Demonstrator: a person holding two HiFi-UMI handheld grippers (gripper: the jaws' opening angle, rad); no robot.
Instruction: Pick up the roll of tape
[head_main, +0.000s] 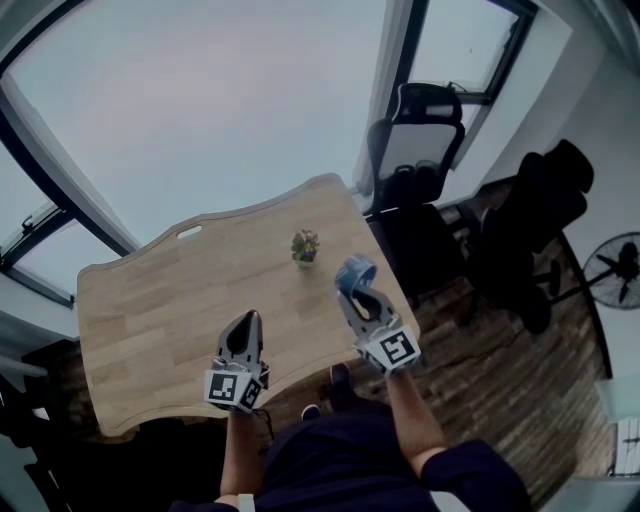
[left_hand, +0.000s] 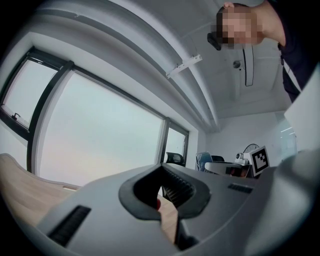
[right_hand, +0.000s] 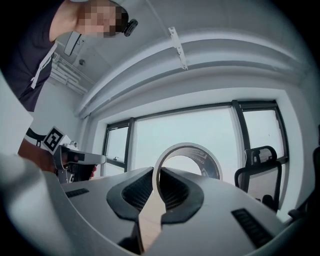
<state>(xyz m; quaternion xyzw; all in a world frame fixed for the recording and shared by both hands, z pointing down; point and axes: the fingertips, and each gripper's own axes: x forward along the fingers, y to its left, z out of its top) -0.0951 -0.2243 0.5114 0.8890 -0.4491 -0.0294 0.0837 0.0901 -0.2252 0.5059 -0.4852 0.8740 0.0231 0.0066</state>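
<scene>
The roll of tape (head_main: 356, 270) looks bluish in the head view and is lifted above the right part of the wooden table (head_main: 160, 300). My right gripper (head_main: 356, 292) is shut on its rim. In the right gripper view the roll of tape (right_hand: 202, 159) stands upright as a ring, its near edge pinched between the ribbed pads (right_hand: 175, 192), with the right gripper (right_hand: 159, 174) pointing level toward the window. My left gripper (head_main: 243, 328) hovers over the table's near edge, shut, with nothing in it. The left gripper (left_hand: 161, 170) shows only a thin slit between its jaws.
A small potted plant (head_main: 305, 246) stands on the table just beyond the tape. Black office chairs (head_main: 415, 150) and a floor fan (head_main: 615, 268) stand to the right of the table. Large windows (head_main: 200, 110) run behind it.
</scene>
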